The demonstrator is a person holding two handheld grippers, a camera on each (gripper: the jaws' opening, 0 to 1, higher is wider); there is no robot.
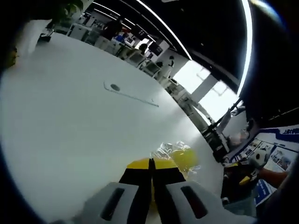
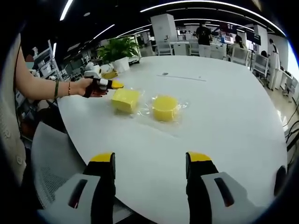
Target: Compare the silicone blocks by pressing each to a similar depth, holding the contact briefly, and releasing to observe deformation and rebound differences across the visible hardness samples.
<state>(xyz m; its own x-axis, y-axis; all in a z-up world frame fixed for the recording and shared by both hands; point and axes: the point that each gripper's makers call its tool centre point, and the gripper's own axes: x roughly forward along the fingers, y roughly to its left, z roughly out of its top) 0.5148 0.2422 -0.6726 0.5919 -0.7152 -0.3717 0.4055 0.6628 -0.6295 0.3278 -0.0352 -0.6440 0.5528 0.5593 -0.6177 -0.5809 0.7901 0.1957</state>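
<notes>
Lying flat, square block (image 2: pixel 125 100) beside round block (image 2: pixel 165 108)

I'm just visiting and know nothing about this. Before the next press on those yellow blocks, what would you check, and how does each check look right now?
1. Left gripper at the square yellow block: ok, its tips are at the block's left edge; contact cannot be told.
2. Left jaws shut for pressing: ok, they meet tip to tip in the left gripper view.
3. Right gripper out of the way: ok, open and well short of both blocks.
4. Round yellow block free for its turn: ok, untouched in its clear wrap beside the square one.
5. Blocks lying flat on the white table: ok.
6. Press depth: cannot tell.
</notes>
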